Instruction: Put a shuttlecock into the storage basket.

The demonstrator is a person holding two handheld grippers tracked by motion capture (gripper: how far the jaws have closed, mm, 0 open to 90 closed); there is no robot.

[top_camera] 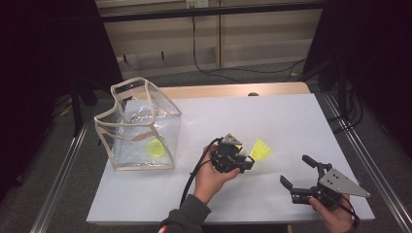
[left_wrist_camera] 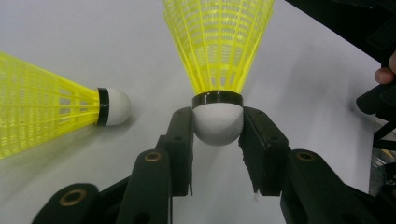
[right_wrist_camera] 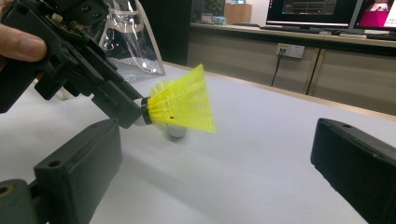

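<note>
Yellow plastic shuttlecock [left_wrist_camera: 217, 70]: featherlight, springy mesh skirt, crushable. Left gripper [left_wrist_camera: 217, 135] fingers clamp its firm white cork nose. Right gripper [top_camera: 297, 171] fingers released, empty.

bag [top_camera: 138, 127] left | shuttlecock [top_camera: 260, 150] centre | right gripper [top_camera: 297, 174] right

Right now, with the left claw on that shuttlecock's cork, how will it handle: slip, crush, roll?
The shuttlecock probably weighs very little: its skirt is open yellow mesh. The round white cork sits between the left claw pads, so it could pivot or pop out if squeezed off-centre. Set down, it would likely roll in an arc, like the second shuttlecock lying on the table.
</note>
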